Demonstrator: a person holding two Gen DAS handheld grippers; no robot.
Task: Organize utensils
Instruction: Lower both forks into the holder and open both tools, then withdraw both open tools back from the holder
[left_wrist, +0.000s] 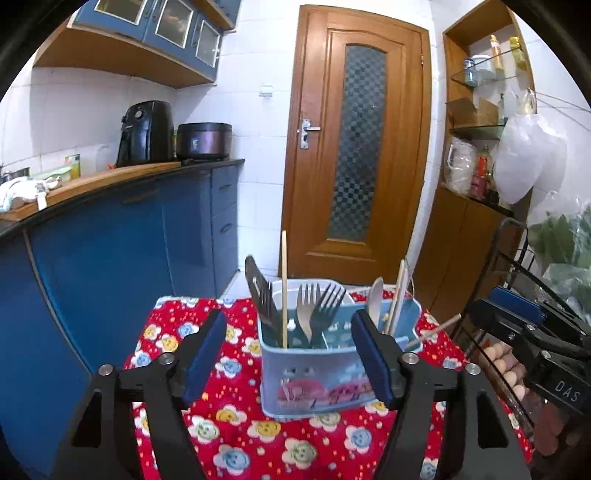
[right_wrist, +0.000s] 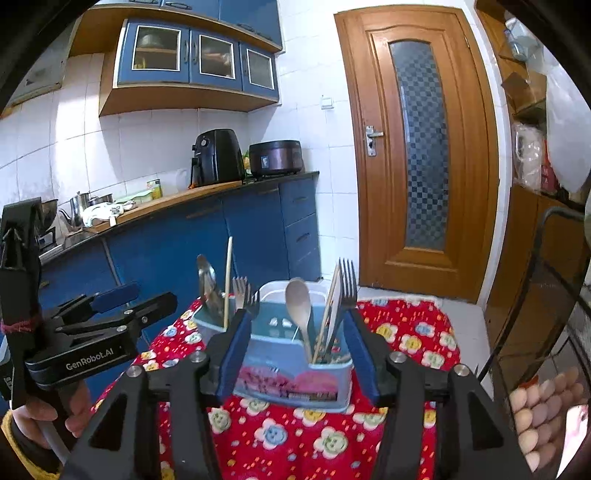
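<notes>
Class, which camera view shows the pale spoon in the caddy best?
The right wrist view: the spoon stands clear in the caddy, its bowl and handle in full sight. In the left wrist view the spoon shows only its bowl, edge-on; a gripper finger hides the handle.

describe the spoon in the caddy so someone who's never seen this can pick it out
Start at the small table with the red flowered cloth in front of the wooden door; a pale blue utensil caddy stands on it. In the right wrist view, the spoon stands bowl-up near the caddy's middle. Its rounded pale bowl sets it apart from the forks and thin chopsticks beside it.
</notes>
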